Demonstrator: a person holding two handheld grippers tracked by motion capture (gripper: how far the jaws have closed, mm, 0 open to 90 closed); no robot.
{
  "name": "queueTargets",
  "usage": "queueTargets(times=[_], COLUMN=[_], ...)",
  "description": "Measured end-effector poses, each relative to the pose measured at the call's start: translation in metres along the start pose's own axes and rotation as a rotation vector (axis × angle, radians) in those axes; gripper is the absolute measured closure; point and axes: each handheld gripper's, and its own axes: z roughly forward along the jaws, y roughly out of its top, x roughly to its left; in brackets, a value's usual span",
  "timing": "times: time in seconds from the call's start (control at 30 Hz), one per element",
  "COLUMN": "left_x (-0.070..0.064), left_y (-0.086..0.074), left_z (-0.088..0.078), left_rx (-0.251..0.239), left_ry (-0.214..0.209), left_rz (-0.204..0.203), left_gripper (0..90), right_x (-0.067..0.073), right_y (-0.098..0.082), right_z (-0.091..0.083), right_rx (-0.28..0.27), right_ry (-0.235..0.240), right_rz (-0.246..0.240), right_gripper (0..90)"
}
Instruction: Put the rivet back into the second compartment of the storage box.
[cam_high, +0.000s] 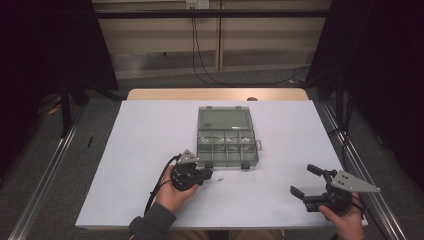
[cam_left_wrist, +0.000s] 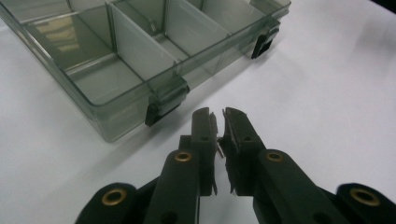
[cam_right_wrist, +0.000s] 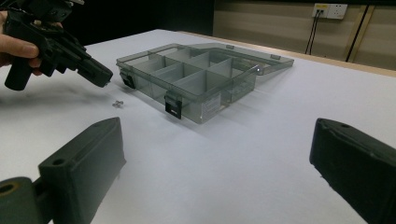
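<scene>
A white table (cam_high: 150, 150) filled the space in front of the person, and near its middle sat a clear smoky plastic organizer box (cam_high: 227, 142), its lid (cam_high: 224, 119) folded back flat on the far side and its compartments exposed. Two black latches hung on the near wall.

The right gripper (cam_high: 305, 183) rested low at the near right corner, well apart from the box, with its jaws spread wide and nothing between them. The left gripper (cam_high: 207, 173) hovered just beside the box's near left latch (cam_left_wrist: 164, 101). Its jaws were drawn almost together, and in the left gripper view a thin silver pin or screw (cam_left_wrist: 218, 150) seemed to be pinched between the pads; it was too small to name with certainty. Two more small screws (cam_right_wrist: 116, 104) lay loose on the table just below and in front of that gripper, near the box's front wall.

Judging from this, the step in hand was sorting small hardware from the table into the box, with one piece picked up and not yet dropped. The next move would likely call for lifting over the front wall, stopping above a chosen compartment, and opening the jaws without flicking the piece aside.

A small pale label (cam_right_wrist: 212, 106) showed on the box's side wall, but its printing was too blurred to read.
</scene>
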Motion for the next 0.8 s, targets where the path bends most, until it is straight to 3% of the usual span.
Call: queueTargets(times=[0.53, 0.8], left_x=[0.003, 0.004], left_y=[0.019, 0.031], left_z=[-0.003, -0.001], left_rx=[-0.074, -0.069], left_ry=[0.004, 0.014], left_rz=[-0.017, -0.005], left_gripper=[83.1, 83.2], right_x=[0.0, 0.0], right_y=[0.0, 0.0], right_z=[0.0, 0.0], right_rx=[-0.005, -0.006], right_ry=[0.0, 0.001], right_rz=[0.006, 0.007], right_gripper=[2.5, 2.5])
